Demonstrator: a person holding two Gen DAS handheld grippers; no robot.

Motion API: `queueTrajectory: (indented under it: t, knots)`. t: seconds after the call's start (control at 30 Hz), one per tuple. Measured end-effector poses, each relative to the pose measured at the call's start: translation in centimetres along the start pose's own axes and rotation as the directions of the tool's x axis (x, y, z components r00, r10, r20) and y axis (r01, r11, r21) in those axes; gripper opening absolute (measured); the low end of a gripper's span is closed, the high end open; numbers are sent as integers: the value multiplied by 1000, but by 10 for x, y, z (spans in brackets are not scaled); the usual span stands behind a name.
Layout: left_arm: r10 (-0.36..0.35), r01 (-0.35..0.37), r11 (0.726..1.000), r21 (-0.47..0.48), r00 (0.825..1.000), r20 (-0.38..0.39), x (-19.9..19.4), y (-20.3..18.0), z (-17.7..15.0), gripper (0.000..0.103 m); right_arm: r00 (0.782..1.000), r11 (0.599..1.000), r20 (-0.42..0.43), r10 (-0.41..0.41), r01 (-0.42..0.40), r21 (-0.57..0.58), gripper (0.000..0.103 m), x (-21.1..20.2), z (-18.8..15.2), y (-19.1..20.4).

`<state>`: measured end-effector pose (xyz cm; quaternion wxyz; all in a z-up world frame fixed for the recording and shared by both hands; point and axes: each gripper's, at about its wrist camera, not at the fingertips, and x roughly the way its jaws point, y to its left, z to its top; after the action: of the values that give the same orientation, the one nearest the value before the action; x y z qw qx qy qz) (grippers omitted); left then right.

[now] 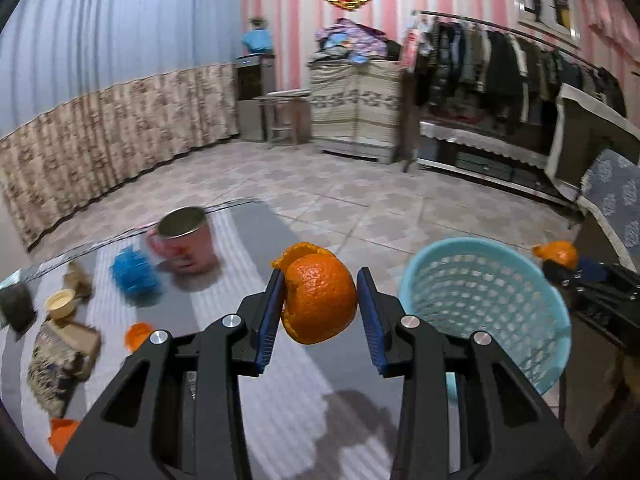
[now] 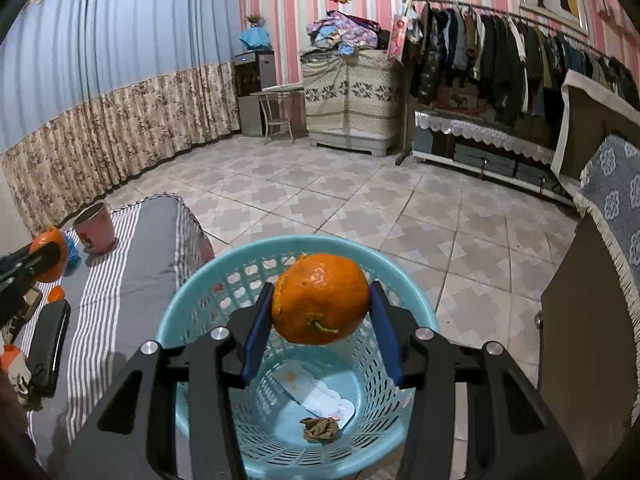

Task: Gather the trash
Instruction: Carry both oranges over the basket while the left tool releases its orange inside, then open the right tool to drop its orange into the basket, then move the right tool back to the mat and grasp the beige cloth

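My left gripper (image 1: 320,300) is shut on a piece of orange peel (image 1: 320,300), held above the striped table (image 1: 256,360). My right gripper (image 2: 320,312) is shut on another orange peel (image 2: 320,300) and holds it over the light blue plastic basket (image 2: 192,300). The basket (image 1: 500,300) stands just right of the table. In it lie a white wrapper (image 2: 316,396) and a brown crumpled scrap (image 2: 322,429). More peel pieces (image 1: 138,335) (image 1: 62,434) lie on the table at the left.
On the table stand a pink metal mug (image 1: 186,240), a blue scrubber (image 1: 134,276), a small cream cap (image 1: 60,302) and paper scraps (image 1: 60,360). A black case (image 2: 48,348) lies on the table. A wooden cabinet (image 2: 592,340) is at the right.
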<state>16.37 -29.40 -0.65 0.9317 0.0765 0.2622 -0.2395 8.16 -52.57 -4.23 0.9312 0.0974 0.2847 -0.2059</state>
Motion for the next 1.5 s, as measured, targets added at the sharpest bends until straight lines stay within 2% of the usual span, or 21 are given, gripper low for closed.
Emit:
queueTrajectory:
  t: [0.23, 0.4, 0.53, 0.57, 0.6, 0.67, 0.73, 0.87, 1.13, 1.17, 1.2, 1.27, 1.5]
  knots:
    - [-83, 83, 996, 41, 996, -23, 21, -48, 4, 36, 999, 997, 16, -49, 48, 57, 47, -7, 1, -26]
    - [-146, 150, 987, 60, 987, -62, 42, -78, 6, 37, 998, 994, 9, -68, 67, 91, 47, -5, 0, -39]
    - [-162, 169, 983, 71, 983, -87, 59, -95, 6, 47, 998, 992, 1, -68, 68, 110, 47, -4, -2, -45]
    - [-163, 170, 983, 71, 982, -90, 61, -96, 7, 51, 998, 991, 2, -69, 68, 114, 47, -3, -3, -47]
    - [-163, 170, 983, 69, 982, -94, 63, -96, 9, 60, 998, 991, 1, -69, 68, 118, 47, -3, -3, -50]
    - [-149, 154, 986, 58, 985, -85, 64, -93, 12, 71, 998, 990, -1, -70, 69, 124, 47, -3, -4, -50]
    - [-132, 136, 989, 55, 989, -71, 62, -87, 14, 76, 998, 990, -3, -68, 68, 121, 47, -2, -4, -50]
    - [-73, 75, 996, 39, 996, -44, 53, -69, 17, 92, 999, 993, -14, -47, 49, 103, 47, 4, -5, -43]
    - [2, -3, 1000, -22, 1000, -27, 37, -24, 17, 97, 999, 997, -42, 15, -12, 81, 49, 29, -8, -18]
    - [10, -10, 1000, -26, 1000, -25, 36, -20, 17, 97, 999, 997, -39, 20, -17, 76, 54, 31, -8, -16]
    - [20, -21, 999, -29, 1000, -23, 33, -15, 17, 97, 999, 997, -36, 24, -22, 75, 74, 32, -7, -15]
    - [38, -38, 999, -31, 999, -16, 29, -6, 17, 97, 1000, 998, -7, 1, 0, 70, 86, 32, -8, -10]
    - [82, -81, 994, -72, 997, 10, 0, 31, 14, 97, 999, 999, -4, -42, 42, 28, 91, 30, -8, -3]
